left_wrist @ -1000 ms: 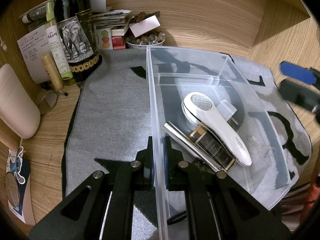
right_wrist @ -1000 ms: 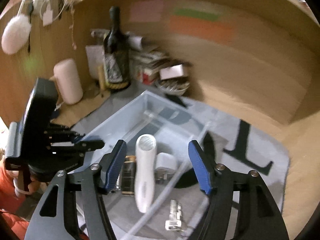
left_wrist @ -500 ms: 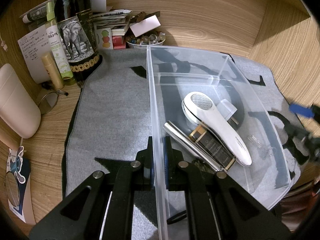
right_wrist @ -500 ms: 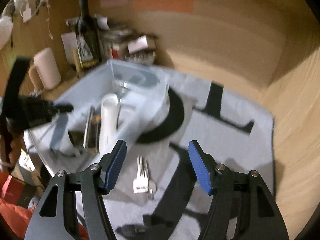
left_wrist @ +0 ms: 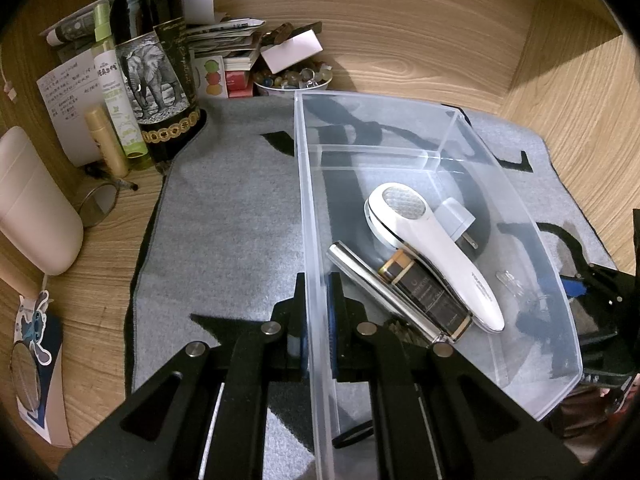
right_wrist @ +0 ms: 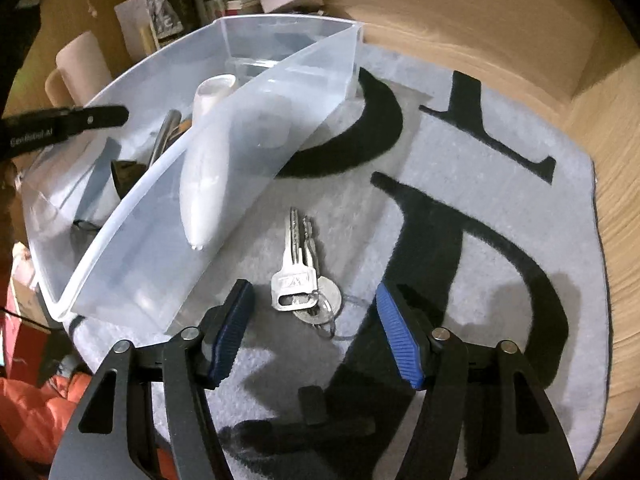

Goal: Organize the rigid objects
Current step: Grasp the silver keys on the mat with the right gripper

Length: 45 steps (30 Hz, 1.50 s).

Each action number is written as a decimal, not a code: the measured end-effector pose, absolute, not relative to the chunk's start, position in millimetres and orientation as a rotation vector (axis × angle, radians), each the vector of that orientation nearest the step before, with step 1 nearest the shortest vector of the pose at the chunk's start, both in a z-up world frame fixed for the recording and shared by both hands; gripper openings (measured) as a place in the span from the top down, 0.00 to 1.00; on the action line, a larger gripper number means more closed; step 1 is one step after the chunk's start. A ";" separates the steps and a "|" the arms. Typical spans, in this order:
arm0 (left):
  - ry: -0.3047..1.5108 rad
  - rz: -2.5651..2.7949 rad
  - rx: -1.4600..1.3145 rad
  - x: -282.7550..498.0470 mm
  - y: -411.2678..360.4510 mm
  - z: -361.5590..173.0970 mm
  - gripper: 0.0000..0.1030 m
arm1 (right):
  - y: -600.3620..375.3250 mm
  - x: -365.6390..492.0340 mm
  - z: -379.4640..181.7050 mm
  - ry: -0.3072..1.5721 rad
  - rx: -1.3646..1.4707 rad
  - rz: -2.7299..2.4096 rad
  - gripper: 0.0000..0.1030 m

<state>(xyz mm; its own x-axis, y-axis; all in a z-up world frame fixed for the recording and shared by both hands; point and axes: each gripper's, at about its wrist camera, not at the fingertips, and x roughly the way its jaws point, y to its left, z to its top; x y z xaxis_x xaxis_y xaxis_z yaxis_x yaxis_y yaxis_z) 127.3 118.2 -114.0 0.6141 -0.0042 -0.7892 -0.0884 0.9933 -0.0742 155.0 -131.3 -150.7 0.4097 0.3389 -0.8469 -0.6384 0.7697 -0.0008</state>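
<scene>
We're on the pickup step: right gripper [right_wrist: 314, 336] hangs over the keys [right_wrist: 298, 276], which lie on the grey mat [right_wrist: 460, 216] just beside the clear bin [left_wrist: 308, 208], jaws closing w/ nothing pinched yet. Left gripper [left_wrist: 316, 320] is clamped on the bin's wall. Next, in our view: drop lower, pinch keys, lift into bin.
</scene>
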 end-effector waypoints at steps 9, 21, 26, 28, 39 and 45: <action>0.909 0.048 -0.112 126.6 119.6 -113.9 0.94 | -138.8 154.9 -151.1 0.942 -0.312 0.622 0.79; 0.910 0.049 -0.111 126.8 119.6 -113.8 0.94 | -147.2 160.0 -130.3 0.875 -0.267 0.599 0.92; 0.910 0.049 -0.110 125.9 120.2 -113.9 0.94 | -149.5 161.8 -116.3 0.826 -0.259 0.588 0.93; 0.910 0.049 -0.111 126.4 119.7 -113.8 0.94 | -150.3 163.3 -109.0 0.802 -0.255 0.583 0.94; 0.910 0.050 -0.111 127.1 119.3 -113.7 0.94 | -149.8 164.8 -71.6 0.682 -0.262 0.568 0.97; 0.910 0.050 -0.110 126.3 119.7 -113.7 0.94 | -151.1 168.4 -71.1 0.730 -0.263 0.573 0.96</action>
